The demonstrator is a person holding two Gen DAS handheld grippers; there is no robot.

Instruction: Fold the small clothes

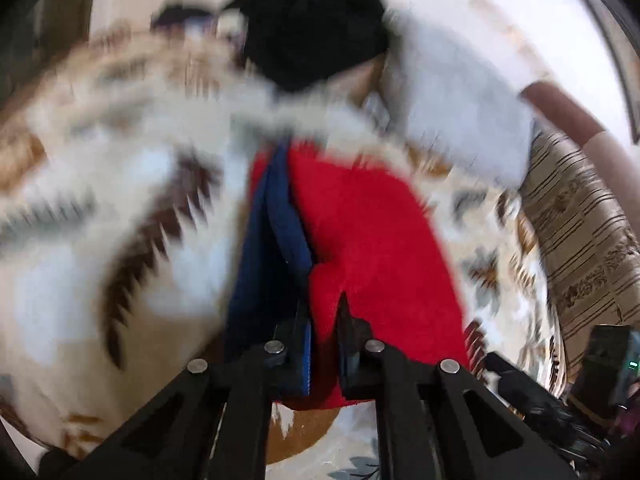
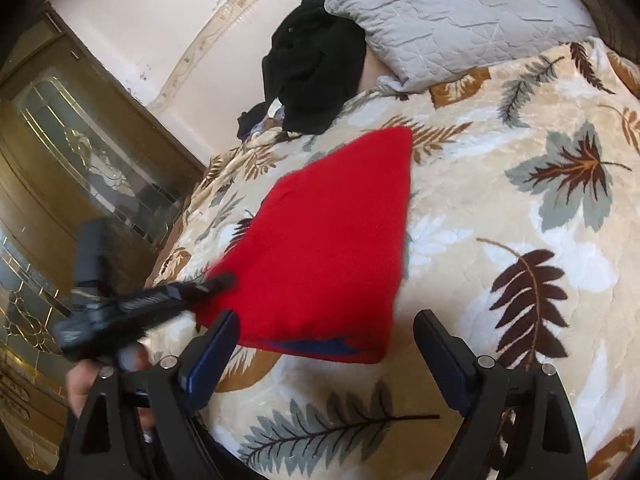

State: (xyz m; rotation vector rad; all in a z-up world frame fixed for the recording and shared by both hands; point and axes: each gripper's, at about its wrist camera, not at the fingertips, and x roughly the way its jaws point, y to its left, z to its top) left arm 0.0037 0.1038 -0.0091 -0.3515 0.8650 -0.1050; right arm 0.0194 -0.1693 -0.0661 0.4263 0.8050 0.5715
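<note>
**A:** Start on the left. Your left gripper (image 1: 324, 344) is pinched on the near-left corner of the red garment (image 1: 360, 224), with the blue lining (image 1: 276, 216) showing along that lifted edge. The left wrist view is smeared with motion blur, so I'd judge you are moving fast. Slow down, or the fleece may slide out of the pinch.

**B:** Where should you carry that corner?

**A:** In the right wrist view the red garment (image 2: 332, 240) lies flat on the leaf-patterned blanket (image 2: 520, 200), roughly in the middle of the bed, with its far corner pointing toward the black clothes (image 2: 316, 68) and the grey pillow (image 2: 460, 12). I'd take the held corner across to the right edge, keeping it low so the rest stays flat.

**B:** And your right gripper?

**A:** The right gripper (image 2: 326, 344) hovers wide apart just over the near edge, holding nothing, with one finger either side of the near-right corner. I'd press that corner down as an anchor, or pinch it if the fold needs both ends lifted together. Watch that a bit of blue peeks out at the near hem; line up the edges so it gets tucked inside.
</note>
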